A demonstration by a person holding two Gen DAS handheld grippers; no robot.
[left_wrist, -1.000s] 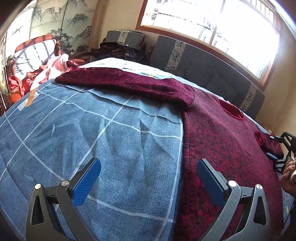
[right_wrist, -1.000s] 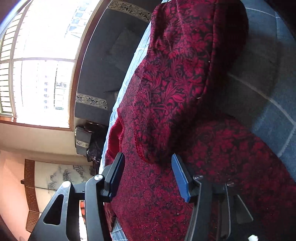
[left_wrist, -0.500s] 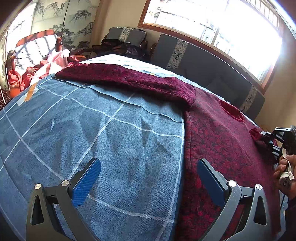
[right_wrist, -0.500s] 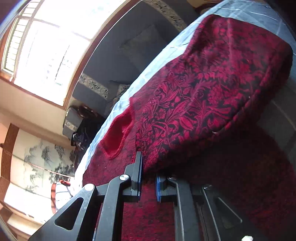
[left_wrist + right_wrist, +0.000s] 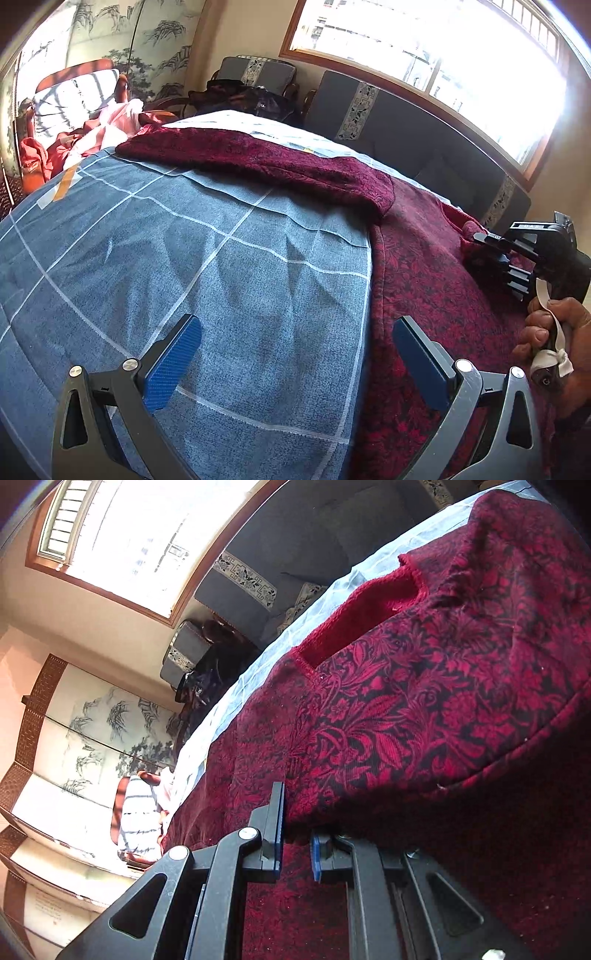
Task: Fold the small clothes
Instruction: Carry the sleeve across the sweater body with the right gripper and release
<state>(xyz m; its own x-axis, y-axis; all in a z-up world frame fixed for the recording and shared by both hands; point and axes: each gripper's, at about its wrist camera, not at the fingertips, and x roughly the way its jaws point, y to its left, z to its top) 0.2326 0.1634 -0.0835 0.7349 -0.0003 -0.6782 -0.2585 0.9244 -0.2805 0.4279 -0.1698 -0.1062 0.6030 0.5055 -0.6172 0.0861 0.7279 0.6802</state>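
A dark red patterned sweater [image 5: 424, 266] lies on a blue grid-lined cloth [image 5: 207, 273], one sleeve [image 5: 258, 158] stretched along the far edge to the left. My left gripper [image 5: 295, 354] hovers open over the cloth, its right finger above the sweater's left edge. At the right a hand holds my right gripper [image 5: 491, 243], shut on the sweater's other sleeve. In the right wrist view that gripper [image 5: 295, 830] pinches the sleeve [image 5: 443, 701] near its end, and the sleeve drapes folded over the sweater's body [image 5: 295, 923]. The neck opening [image 5: 362, 620] shows beyond it.
Dark grey cushions [image 5: 424, 147] line the wall under a bright window [image 5: 443, 55]. A pile of pink and orange clothes [image 5: 92, 136] and a striped pillow [image 5: 70, 99] lie at the far left. A painted screen [image 5: 140, 40] stands behind them.
My right gripper shut on the sleeve, rolled, and carried it leftward across the sweater's body. My left gripper stayed in place, open.
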